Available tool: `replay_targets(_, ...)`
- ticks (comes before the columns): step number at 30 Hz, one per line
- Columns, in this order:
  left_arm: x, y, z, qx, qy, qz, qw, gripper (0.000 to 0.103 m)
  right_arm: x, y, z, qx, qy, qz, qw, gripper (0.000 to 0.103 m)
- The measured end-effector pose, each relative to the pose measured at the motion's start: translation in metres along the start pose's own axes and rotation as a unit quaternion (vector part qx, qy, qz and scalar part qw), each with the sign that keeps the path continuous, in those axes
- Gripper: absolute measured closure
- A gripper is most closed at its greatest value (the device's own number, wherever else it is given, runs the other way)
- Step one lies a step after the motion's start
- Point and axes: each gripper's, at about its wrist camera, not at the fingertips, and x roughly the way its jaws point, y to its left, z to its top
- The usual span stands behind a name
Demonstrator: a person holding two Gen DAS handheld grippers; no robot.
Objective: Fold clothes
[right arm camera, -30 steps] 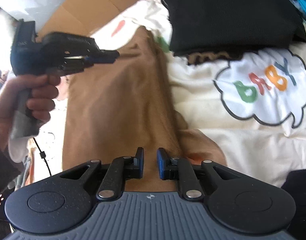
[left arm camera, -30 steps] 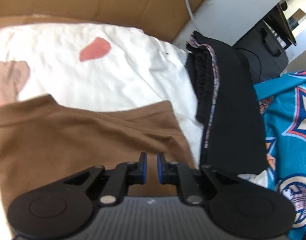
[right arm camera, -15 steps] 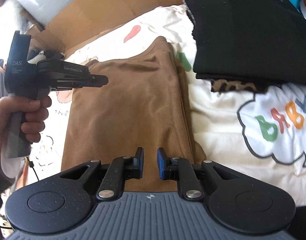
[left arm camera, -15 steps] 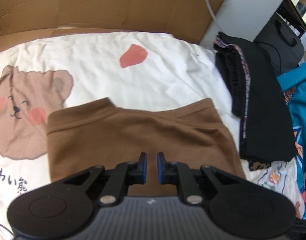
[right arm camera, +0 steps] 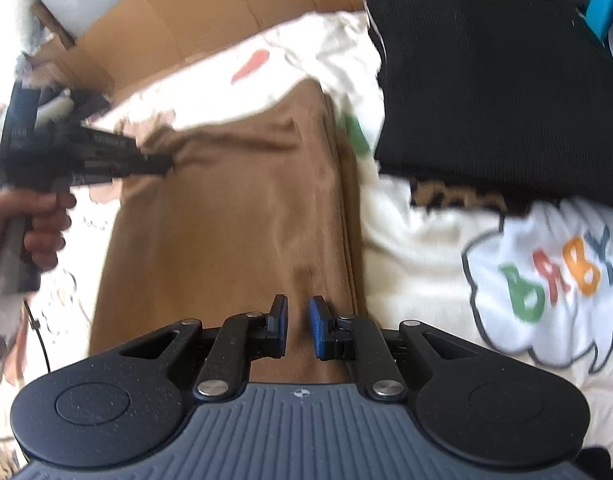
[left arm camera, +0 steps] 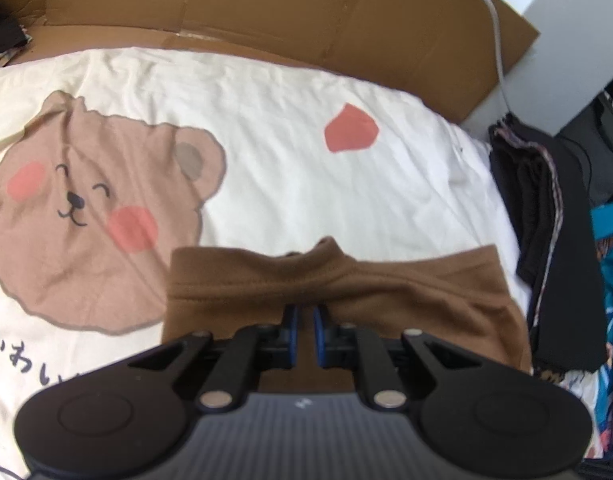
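left gripper point(left arm camera: 303, 322) angled down — pinching brown garment point(left arm camera: 386, 292)

We see a plain brown folded knit garment point(left arm camera: 346, 292) on a cream bedsheet point(left arm camera: 266, 152) printed with a tan, pink-cheeked bear point(left arm camera: 86, 208), a coral petal and multicoloured "BABY" lettering point(right arm camera: 554, 276). Far right, a black folded garment point(right arm camera: 498, 80).

The folded garment point(left arm camera: 338, 292) lies on the bedsheet point(left arm camera: 266, 128), right of the printed bear point(left arm camera: 94, 208). A stack of clothes point(left arm camera: 554, 264) lies to its right. Cardboard point(left arm camera: 290, 12) lies behind the sheet. The left gripper point(right arm camera: 162, 166) reaches the garment's far left corner.
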Motion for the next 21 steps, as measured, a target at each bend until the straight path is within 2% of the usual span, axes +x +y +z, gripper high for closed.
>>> replay_targets(3,-0.013,0.004,0.003,-0.003,-0.018,0.000,0.9998,0.093,0.002,0.003,0.015,-0.006,-0.019,0.001,1.000,0.084)
replay_targets(9,-0.029,0.012,0.007,-0.008,-0.022,-0.006,0.9997,0.093,0.011,0.008,0.045,-0.031,-0.049,-0.006,0.998,0.084)
replay_targets(17,-0.019,0.023,-0.002,-0.006,0.002,0.007,1.0000,0.093,0.034,0.016,0.074,-0.068,-0.060,-0.009,0.996,0.084)
replay_targets(21,-0.010,0.031,-0.001,-0.014,0.008,0.013,0.9998,0.092,0.050,0.012,0.086,-0.067,-0.058,-0.007,0.996,0.084)
